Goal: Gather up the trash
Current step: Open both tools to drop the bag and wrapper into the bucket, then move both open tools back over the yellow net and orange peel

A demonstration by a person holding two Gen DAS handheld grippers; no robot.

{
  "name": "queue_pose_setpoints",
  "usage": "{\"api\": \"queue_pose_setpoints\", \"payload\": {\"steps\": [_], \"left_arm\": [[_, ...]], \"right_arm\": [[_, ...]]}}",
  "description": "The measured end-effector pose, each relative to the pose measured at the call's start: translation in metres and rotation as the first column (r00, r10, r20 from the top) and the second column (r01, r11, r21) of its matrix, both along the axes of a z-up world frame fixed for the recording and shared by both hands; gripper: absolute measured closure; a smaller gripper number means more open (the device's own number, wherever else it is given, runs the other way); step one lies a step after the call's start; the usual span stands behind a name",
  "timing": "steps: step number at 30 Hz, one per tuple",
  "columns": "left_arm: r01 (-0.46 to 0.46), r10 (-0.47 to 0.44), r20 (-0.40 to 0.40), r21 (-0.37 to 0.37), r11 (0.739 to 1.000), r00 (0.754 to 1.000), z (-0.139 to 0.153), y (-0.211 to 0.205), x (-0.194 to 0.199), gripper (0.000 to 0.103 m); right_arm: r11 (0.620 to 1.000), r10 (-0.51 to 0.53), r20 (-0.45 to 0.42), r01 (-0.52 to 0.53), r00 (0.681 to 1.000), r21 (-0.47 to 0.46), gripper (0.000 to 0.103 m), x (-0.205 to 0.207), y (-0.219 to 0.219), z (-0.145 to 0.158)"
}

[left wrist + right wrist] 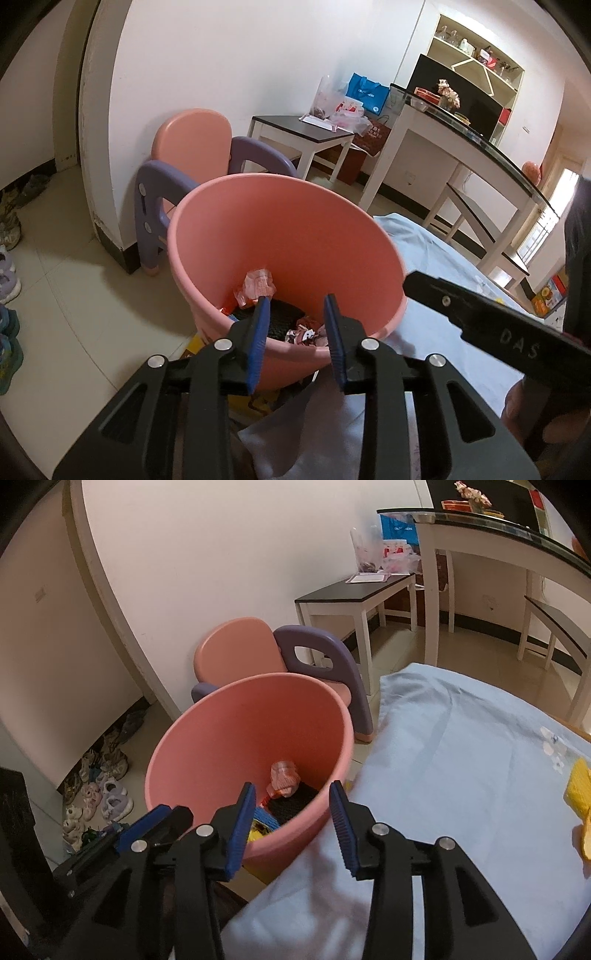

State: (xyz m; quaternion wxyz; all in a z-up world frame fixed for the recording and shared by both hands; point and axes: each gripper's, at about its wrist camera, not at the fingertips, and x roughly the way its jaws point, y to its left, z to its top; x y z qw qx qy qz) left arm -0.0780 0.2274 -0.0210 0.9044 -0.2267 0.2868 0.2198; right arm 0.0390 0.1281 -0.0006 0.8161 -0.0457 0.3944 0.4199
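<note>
Both grippers hang over the near rim of a pink bucket (284, 236) that stands on the tiled floor against the edge of a table covered with a pale blue cloth (461, 760). The bucket is upright, its long axis vertical and its mouth facing up toward the 2 tools, wider at the rim than at the base. The left gripper (297, 314) points down into that mouth with its 2 blue pads spread apart and nothing between them; through the gap the bottom of the bucket shows. The right gripper (291, 799) is just beside it, angled the same way over the rim where bucket meets cloth, jaws likewise parted and empty. Down in the bucket lies the collected trash: a crumpled pink-and-white wrapper (256, 286) toward the far side of the bottom, a dark flat piece (282, 319) under it, more scrunched printed scraps (306, 334) nearer the rim, and, seen from the right wrist, something blue and yellow (262, 825) at the near wall. None of these has a clear direction; they lie crumpled in a loose heap. On the cloth at the far right edge of the right wrist view is a yellow object (580, 790), well apart from the bucket. Behind the bucket stands a small pink and purple chair (280, 657), and beyond it a low dark-topped bench (354, 594) with bags on it. Shoes (99, 794) line the floor along the wall.
</note>
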Motion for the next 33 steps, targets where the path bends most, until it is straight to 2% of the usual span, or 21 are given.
{"api": "queue_pose_setpoints", "payload": {"steps": [18, 33], "left_arm": [[0.049, -0.049, -0.021, 0.021, 0.999, 0.999, 0.009, -0.031, 0.007, 0.073], [0.133, -0.13, -0.101, 0.028, 0.991, 0.986, 0.0, -0.077, 0.028, 0.073]], "right_arm": [[0.997, -0.066, 0.028, 0.066, 0.997, -0.034, 0.056, -0.01, -0.07, -0.006], [0.991, -0.127, 0.026, 0.127, 0.992, -0.034, 0.054, -0.018, -0.124, -0.008]]}}
